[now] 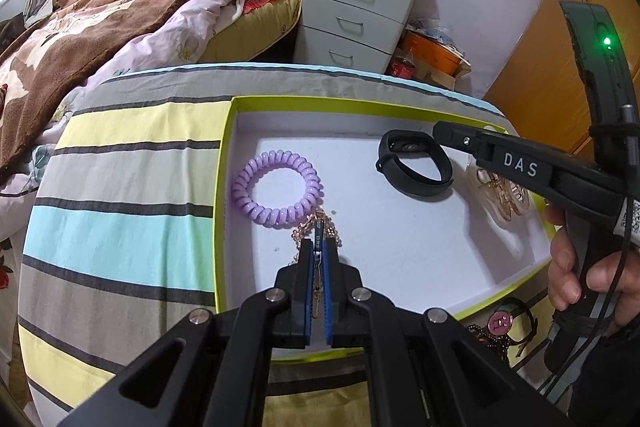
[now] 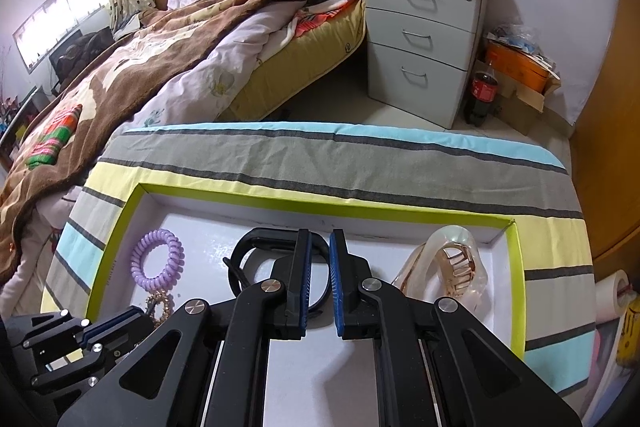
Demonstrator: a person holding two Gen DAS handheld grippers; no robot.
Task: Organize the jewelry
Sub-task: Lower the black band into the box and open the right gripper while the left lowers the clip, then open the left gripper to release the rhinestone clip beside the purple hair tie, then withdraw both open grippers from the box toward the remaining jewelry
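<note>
A white tray with a lime-green rim (image 1: 224, 163) (image 2: 514, 267) lies on a striped cloth. In it are a purple spiral hair tie (image 1: 276, 189) (image 2: 157, 259), a black wristband (image 1: 414, 165) (image 2: 256, 247) and a clear amber hair claw (image 1: 502, 193) (image 2: 452, 267). My left gripper (image 1: 319, 231) (image 2: 116, 327) is shut on a gold bead chain (image 1: 316, 231) (image 2: 160, 303), just in front of the hair tie over the tray floor. My right gripper (image 2: 320, 259) (image 1: 440, 131) is slightly open and empty, above the wristband.
More jewelry with a pink round charm (image 1: 502, 323) lies on the cloth outside the tray's near right corner. Behind the table are a bed with a brown blanket (image 2: 140, 67), a white drawer unit (image 2: 420, 39) and a cola bottle (image 2: 484, 91).
</note>
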